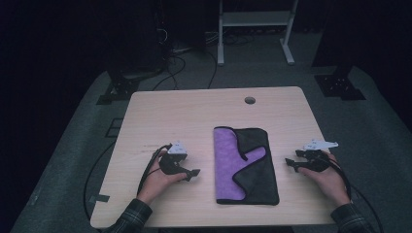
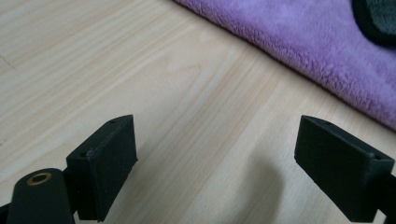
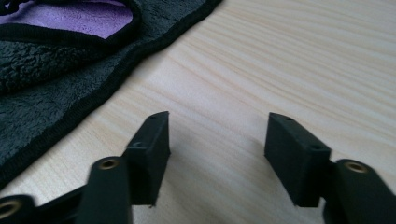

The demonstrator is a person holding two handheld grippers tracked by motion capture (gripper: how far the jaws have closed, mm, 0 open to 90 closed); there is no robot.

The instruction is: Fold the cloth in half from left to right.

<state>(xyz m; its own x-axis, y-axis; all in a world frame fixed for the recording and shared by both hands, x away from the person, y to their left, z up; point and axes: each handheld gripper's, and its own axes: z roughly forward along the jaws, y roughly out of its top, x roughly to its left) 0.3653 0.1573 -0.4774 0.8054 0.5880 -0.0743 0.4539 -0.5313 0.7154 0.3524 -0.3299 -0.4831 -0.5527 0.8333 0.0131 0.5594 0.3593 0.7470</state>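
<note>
- A folded cloth point(image 1: 247, 165) lies on the table point(image 1: 165, 116), right of its middle and toward the near edge.
- The left gripper point(image 1: 193, 173) rests left of the cloth, apart from it.
- The right gripper point(image 1: 290, 162) rests right of it.
- A hole point(image 1: 249, 100) sits behind the cloth, near the far edge.

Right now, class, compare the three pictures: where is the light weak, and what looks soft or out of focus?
High view: the room beyond the pale wooden table is nearly black, while the tabletop is evenly lit. Left gripper view: the left tool casts a soft shadow on the wood, and the purple fleece cloth is slightly soft. Right gripper view: the right tool blurs near the bottom edge.
</note>
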